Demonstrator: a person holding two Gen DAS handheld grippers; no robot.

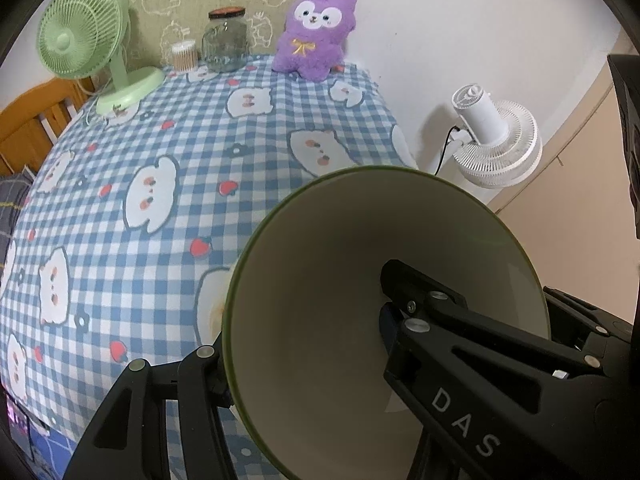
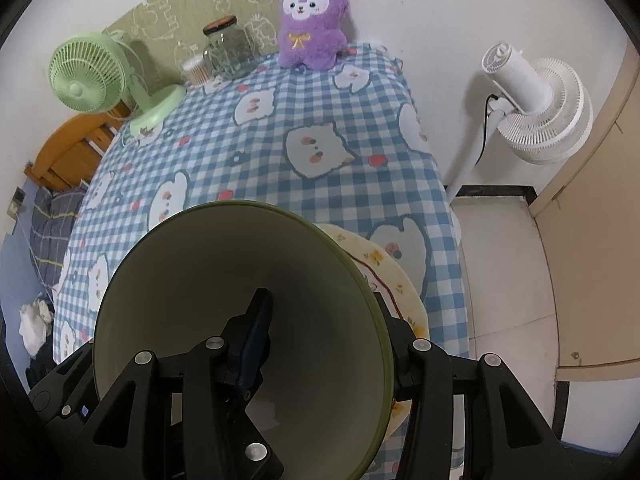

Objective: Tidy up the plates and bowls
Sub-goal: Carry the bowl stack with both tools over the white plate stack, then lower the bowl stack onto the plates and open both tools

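**Green-rimmed bowls carried in both grippers above the checked cloth**

Black jaws of the left gripper point(image 1: 304, 340) were clamped across the wall of a green-rimmed bowl point(image 1: 320, 320), one finger inside the cream interior and the other against the outside. The right gripper point(image 2: 324, 344) gripped a second green-rimmed bowl point(image 2: 200, 280) the same way, its blue-padded finger inside. Both bowls were tilted, their mouths turned towards the cameras, and appeared to be held clear of the table point(image 1: 240, 140) near its front right corner.

Just behind the right-hand bowl, a cream plate point(image 2: 384, 276) with yellow flowers lay on the cloth close to the right edge. That plate looked the likely base for a stack. To do this well, each bowl should be levelled before lowering, set down gently, and released only once it sat flat, so a rim would not chip.

At the far edge stood a green fan point(image 1: 80, 40), a glass jar point(image 1: 224, 44) and a purple plush toy point(image 1: 316, 32), well apart from the work.
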